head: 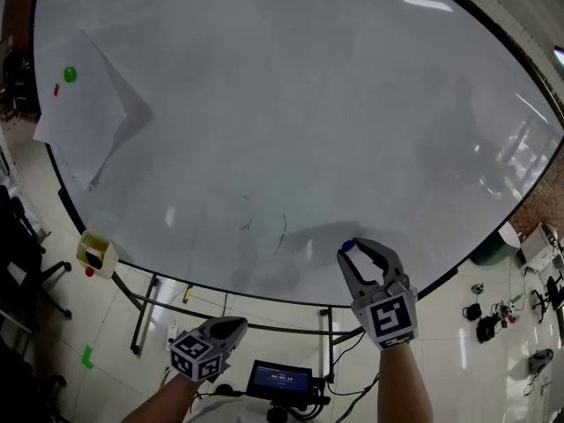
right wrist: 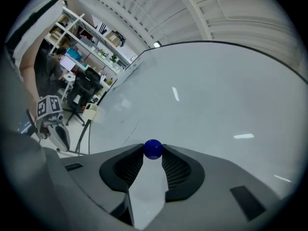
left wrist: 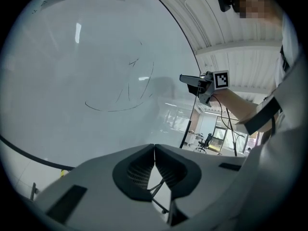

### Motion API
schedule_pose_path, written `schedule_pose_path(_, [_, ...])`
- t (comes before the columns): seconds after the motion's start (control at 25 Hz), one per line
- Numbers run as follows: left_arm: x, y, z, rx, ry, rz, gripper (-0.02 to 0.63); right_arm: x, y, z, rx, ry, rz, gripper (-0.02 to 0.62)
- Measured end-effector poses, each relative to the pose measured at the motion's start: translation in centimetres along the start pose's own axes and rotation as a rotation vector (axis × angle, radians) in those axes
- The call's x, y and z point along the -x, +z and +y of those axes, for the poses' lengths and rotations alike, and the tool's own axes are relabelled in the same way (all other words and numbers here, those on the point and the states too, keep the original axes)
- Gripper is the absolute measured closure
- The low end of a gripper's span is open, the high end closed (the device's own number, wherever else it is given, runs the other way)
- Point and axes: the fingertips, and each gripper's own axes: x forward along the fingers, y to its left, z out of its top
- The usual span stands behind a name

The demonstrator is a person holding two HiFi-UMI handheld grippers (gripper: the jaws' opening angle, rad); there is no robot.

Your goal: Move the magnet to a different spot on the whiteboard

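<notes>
Container: one small yellow box [head: 95,254] hangs at the lower left edge of the whiteboard [head: 308,104], on its frame. The right gripper view shows it too, far off and small. Its contents cannot be made out in either view; only a pale interior shows.

Task item: the magnet [right wrist: 153,148] is a small, smooth, glossy ball of deep blue. It sits at the very tips of your right gripper [head: 354,247], pinched from both sides, with the ribbed pads pressing on it. In the head view it lies over the lower right part of the whiteboard, just above the bottom edge and to the right of some faint pen marks [head: 264,223]. Whether it touches the board surface cannot be told.

Your left gripper [head: 234,327] is held low, below the board's bottom edge and apart from it. Its jaws are closed tip to tip with nothing between them.

Other items: a sheet of paper [head: 84,113] lies tilted on the board's upper left, with a green magnet [head: 70,74] on it.
</notes>
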Motion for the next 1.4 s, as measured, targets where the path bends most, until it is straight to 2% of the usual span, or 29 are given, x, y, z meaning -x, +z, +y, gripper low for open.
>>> schedule_pose_path(0.24, [1.0, 0.1, 1.2, -0.019, -0.035, 0.014, 0.572, -1.4, -0.1, -2.2, 0.116, -0.122, 0.111, 0.439])
schedule_pose_path(0.68, [2.0, 0.3, 3.1, -0.023, -0.054, 0.011, 0.572, -3.2, -0.6, -4.1, 0.131, -0.257, 0.194, 0.439])
schedule_pose_path(1.12, [1.9, 0.5, 4.1, 0.0, -0.085, 0.006, 0.572, -3.6, -0.6, -5.0, 0.13, -0.36, 0.195, 0.439])
schedule_pose_path(1.4, [2.2, 0.5, 4.6, 0.008, -0.086, 0.002, 0.572, -3.8, -0.7, -5.0, 0.147, -0.379, 0.199, 0.437])
